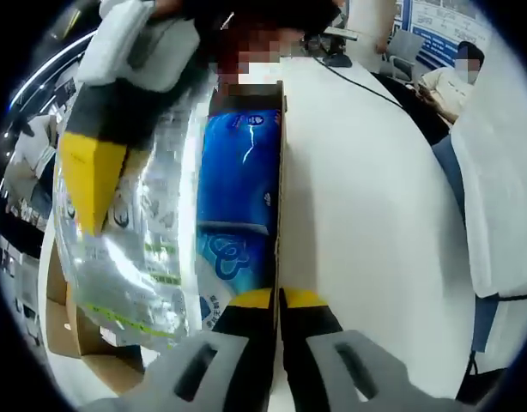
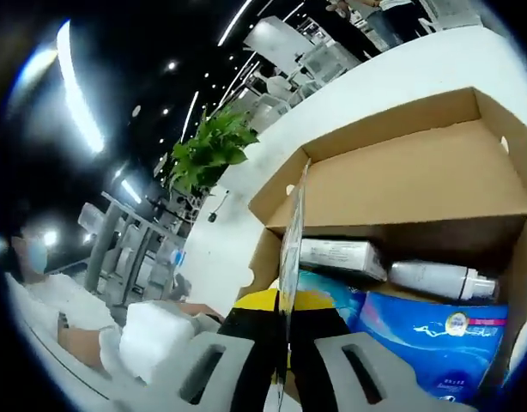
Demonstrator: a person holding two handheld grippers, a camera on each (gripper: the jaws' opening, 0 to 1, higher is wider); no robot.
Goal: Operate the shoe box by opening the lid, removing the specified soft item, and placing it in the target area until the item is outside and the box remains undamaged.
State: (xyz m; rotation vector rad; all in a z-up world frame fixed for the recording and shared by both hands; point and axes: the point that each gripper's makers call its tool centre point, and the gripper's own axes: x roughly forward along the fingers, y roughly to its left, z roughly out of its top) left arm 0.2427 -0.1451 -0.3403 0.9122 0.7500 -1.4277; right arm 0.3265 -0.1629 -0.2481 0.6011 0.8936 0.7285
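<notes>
The brown cardboard shoe box (image 2: 401,172) stands open on a white table, its lid folded back. Inside lie a blue soft packet (image 2: 427,343), a white bottle (image 2: 435,279) and a white carton (image 2: 341,253). My right gripper (image 2: 287,300) is shut on a thin cardboard edge of the box (image 2: 293,223). My left gripper (image 1: 279,299) is shut on a cardboard box wall (image 1: 281,172), with the blue packet (image 1: 238,189) just left of it. A clear crinkled plastic bag (image 1: 135,257) lies beside the packet. Over the bag, the other gripper's yellow finger (image 1: 87,176) comes in from the upper left.
The white table (image 1: 366,215) stretches to the right of the box. Seated people and desks are at the far end (image 1: 452,77). A green plant (image 2: 212,146) and shelving stand behind the box, and a person's white sleeve (image 2: 152,335) is at the lower left.
</notes>
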